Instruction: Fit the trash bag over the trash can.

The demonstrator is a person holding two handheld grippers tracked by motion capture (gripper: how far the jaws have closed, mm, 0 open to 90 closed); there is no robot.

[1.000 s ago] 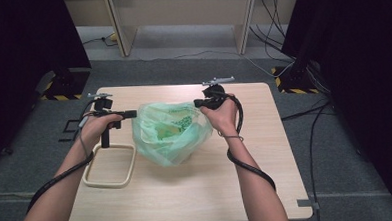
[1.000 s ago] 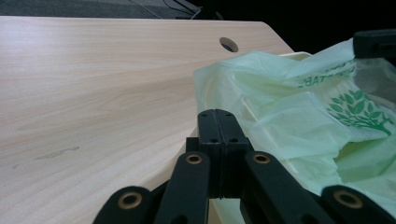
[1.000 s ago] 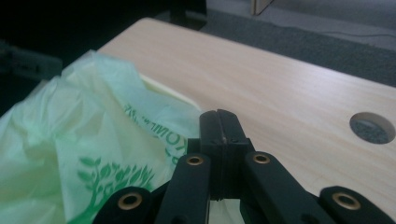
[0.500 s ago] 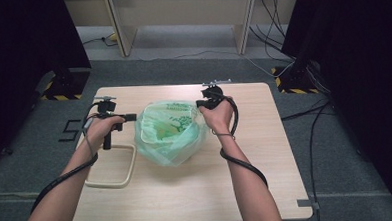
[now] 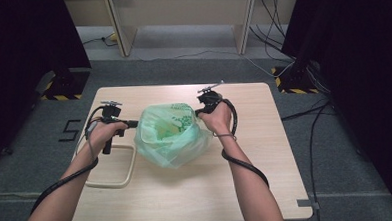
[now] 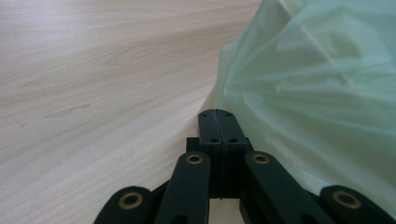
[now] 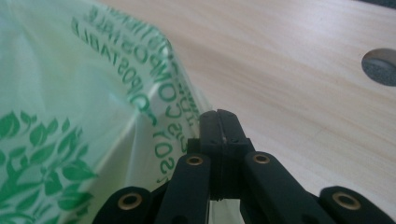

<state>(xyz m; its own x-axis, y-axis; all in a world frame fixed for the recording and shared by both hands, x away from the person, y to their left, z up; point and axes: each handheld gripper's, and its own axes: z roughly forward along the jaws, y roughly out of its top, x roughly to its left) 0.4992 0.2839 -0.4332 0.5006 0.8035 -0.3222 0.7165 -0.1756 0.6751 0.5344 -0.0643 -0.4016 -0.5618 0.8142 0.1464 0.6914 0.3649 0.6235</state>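
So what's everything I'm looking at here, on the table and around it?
Plastic bag: one, pale green with darker green print, middle of the table, mouth held at both sides.
Frame: one, cream, a rounded loop lying flat left of the bag.
Table: one, light wood.
Cables: several, dark, on the grey floor beyond the table.
Left gripper: one, black, jaws shut at the bag's left edge.
Right gripper: one, black, jaws shut on the bag's printed rim.
Forearms: two, reaching in from below.

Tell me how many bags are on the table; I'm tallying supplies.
1: a green bag at the table's middle, between the left gripper and right gripper.
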